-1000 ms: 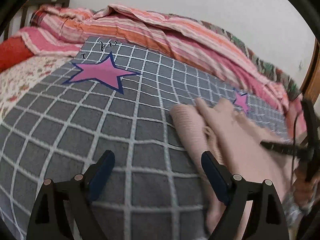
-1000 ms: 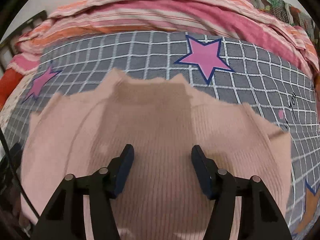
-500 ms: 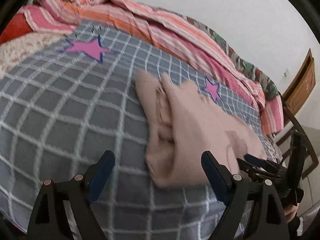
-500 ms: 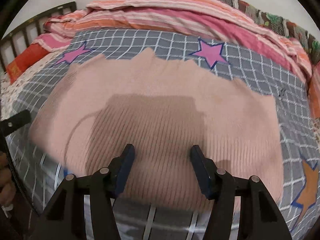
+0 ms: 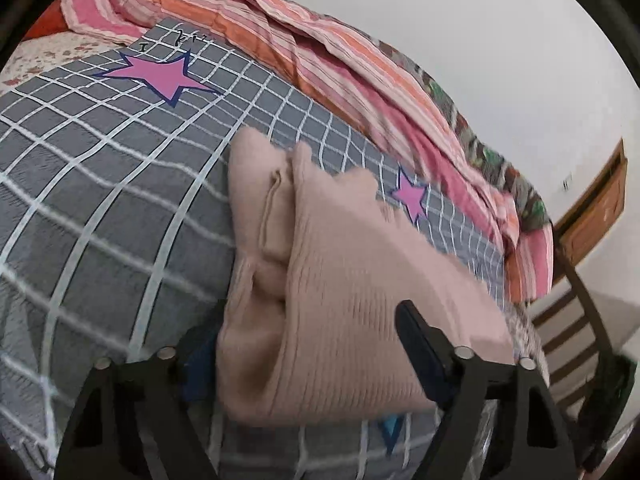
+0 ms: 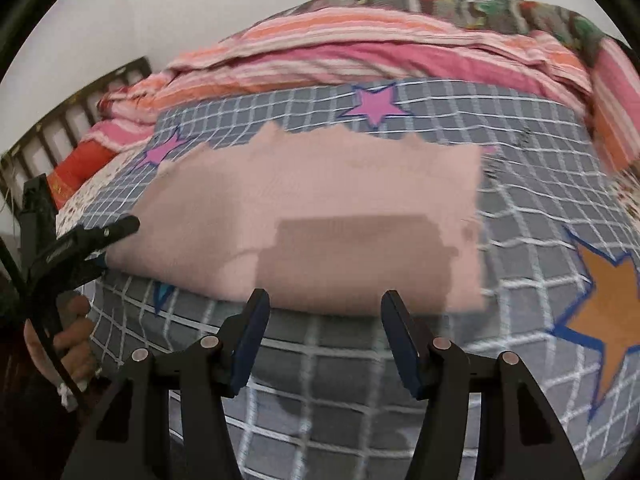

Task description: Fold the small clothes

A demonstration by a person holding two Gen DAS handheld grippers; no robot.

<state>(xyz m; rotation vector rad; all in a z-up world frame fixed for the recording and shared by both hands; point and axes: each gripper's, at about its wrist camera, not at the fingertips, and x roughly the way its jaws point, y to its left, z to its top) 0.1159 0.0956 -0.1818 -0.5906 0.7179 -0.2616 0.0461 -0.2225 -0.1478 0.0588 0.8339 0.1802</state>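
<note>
Left wrist view: the left gripper [image 5: 308,344] has its two fingers wide apart, and the folded pink sweater [image 5: 344,280] lies between them, hiding the tip of the left finger. I cannot tell if the fingers touch the sweater. The sweater is folded into a thick soft bundle with ribbed lines on top. It lies on the bed, on a gray checked blanket [image 5: 100,184] with pink stars, close to the near edge of the bed. A striped pink and orange quilt [image 5: 320,60] is bunched along the far edge of the bed, by the white wall. A wooden chair [image 5: 576,316] stands at the right, off the bed. In the right wrist view, the left gripper [image 6: 100,240] comes in from the left and reaches the left end of the pink sweater [image 6: 320,208]. A hand [image 6: 60,340] holds it from below. The right gripper [image 6: 325,300] has its fingers apart and holds nothing. It sits just in front of the near edge of the sweater. An orange star [image 6: 608,308] shows on the blanket [image 6: 532,208] to the right.
</note>
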